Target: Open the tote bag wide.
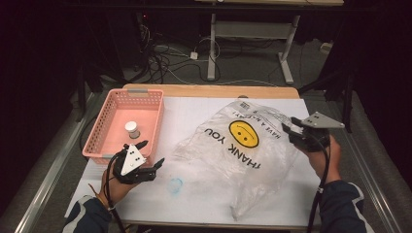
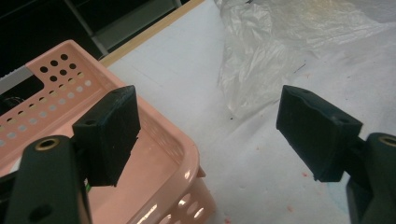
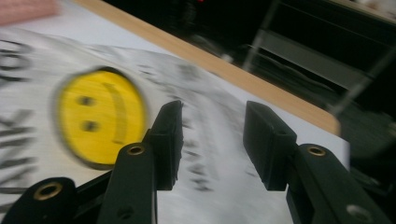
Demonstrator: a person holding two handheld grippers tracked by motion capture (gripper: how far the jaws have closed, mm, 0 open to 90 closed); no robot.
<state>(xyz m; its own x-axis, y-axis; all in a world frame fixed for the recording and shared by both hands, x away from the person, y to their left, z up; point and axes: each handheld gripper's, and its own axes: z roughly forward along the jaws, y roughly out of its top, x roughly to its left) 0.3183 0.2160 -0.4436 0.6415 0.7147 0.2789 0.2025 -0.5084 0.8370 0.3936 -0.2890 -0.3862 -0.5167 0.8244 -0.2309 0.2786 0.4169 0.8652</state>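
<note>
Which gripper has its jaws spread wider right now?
The left gripper, by the pink basket: jaws wide apart. The right gripper, over the plastic bag, shows a narrower gap.

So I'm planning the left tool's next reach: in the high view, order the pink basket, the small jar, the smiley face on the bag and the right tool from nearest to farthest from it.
From the left tool:
1. Pink basket, its near corner right beside the tool.
2. Small jar, inside the basket, just beyond.
3. Smiley face, mid-table on the bag.
4. Right tool, at the bag's far side.

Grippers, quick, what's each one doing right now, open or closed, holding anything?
Left gripper: open, holding nothing, beside the pink basket.
Right gripper: open, nothing between the jaws, above the plastic bag.
</note>
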